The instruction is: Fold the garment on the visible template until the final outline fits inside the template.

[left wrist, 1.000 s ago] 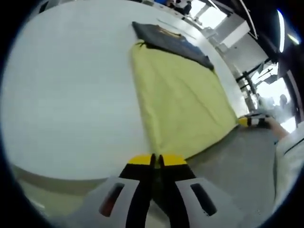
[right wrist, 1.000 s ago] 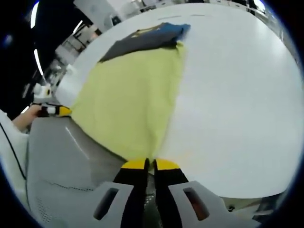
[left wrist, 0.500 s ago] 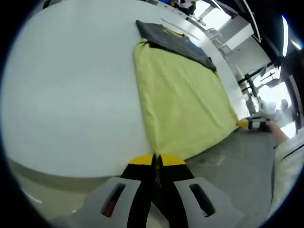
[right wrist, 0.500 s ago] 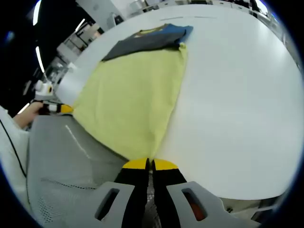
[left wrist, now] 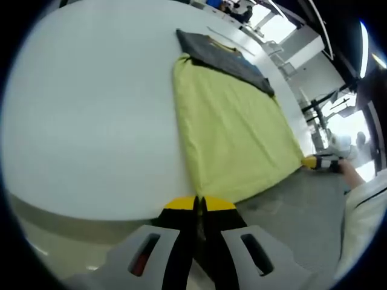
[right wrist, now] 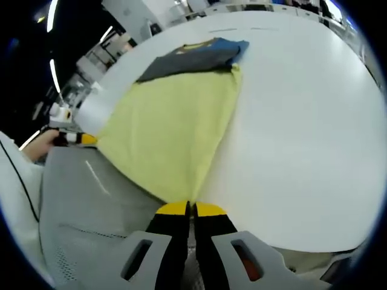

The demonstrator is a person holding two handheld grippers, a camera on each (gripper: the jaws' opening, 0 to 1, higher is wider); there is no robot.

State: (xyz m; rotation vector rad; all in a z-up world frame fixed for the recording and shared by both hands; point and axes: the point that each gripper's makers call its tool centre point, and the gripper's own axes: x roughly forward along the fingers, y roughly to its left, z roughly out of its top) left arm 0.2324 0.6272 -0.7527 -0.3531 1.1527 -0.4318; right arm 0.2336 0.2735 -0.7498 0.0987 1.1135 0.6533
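Currently my left gripper (left wrist: 199,203) has its jaws pressed together on the near corner of the yellow garment (left wrist: 233,130). My right gripper (right wrist: 188,208) is likewise clamped on the garment's other near corner. Between them the near edge is pulled off the white table (left wrist: 84,115). At the garment's far end lies a dark folded garment (right wrist: 193,58), touching it.

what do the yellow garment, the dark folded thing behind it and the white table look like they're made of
The yellow garment looks like soft matte woven or knit cloth: it creases and drapes over the table edge. The dark grey folded item also seems fabric, lying in flat layers. The white table looks hard and smooth, perhaps laminate; hard to confirm.
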